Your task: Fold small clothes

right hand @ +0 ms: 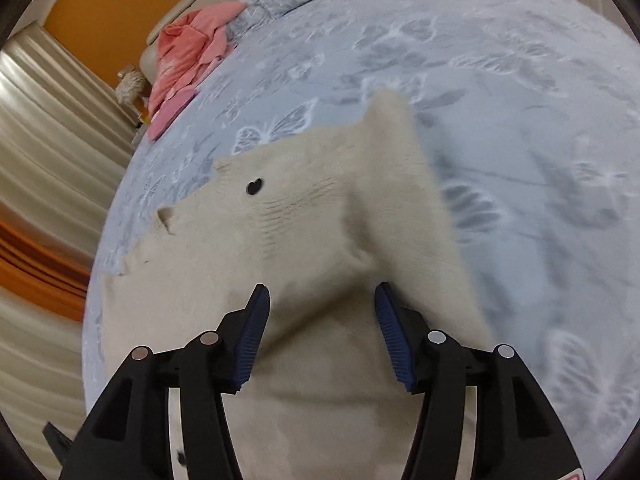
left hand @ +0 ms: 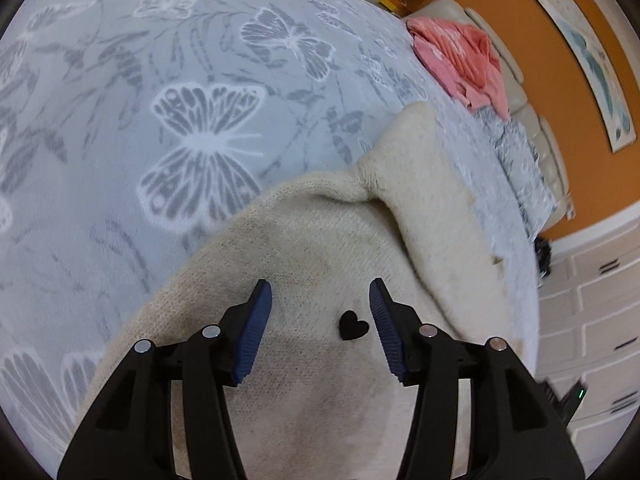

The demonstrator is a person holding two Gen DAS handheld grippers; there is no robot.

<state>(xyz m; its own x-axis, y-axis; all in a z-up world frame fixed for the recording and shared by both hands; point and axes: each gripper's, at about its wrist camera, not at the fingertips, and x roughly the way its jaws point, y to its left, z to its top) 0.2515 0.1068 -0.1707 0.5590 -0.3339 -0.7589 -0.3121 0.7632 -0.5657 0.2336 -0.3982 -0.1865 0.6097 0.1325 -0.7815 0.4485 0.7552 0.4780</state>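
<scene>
Cream knit sweater (left hand: pixel 320 240) lies spread on the bed (left hand: pixel 120 120), over the butterfly-print cover. A small black heart patch (left hand: pixel 353 325) sits on its chest.

My left tongs (left hand: pixel 320 300) hang just over the chest, jaws apart, nothing between the pads, the heart just inside the right pad. My right tongs (right hand: pixel 322 304) are over the same sweater near the armpit, jaws also apart, not pinching anything as far as I can see. Fabric bunches into a ridge just ahead of them, where the sleeve (right hand: pixel 400 168) fans out.

Handling guess: light, soft, floppy, slightly fuzzy knit. No stiffness, so it'll sag and drag if lifted from one point. Ribbed pads should bite fine, slip unlikely. Stretch is the risk, so no hard yanks.

Where I'd grab: the sleeve near its cuff with the right, the shoulder seam or hem edge with the left. Pinch an edge, not flat cloth mid-panel.

Pink garment (left hand: pixel 460 60) heaped at the far end of the bed, well apart.
</scene>
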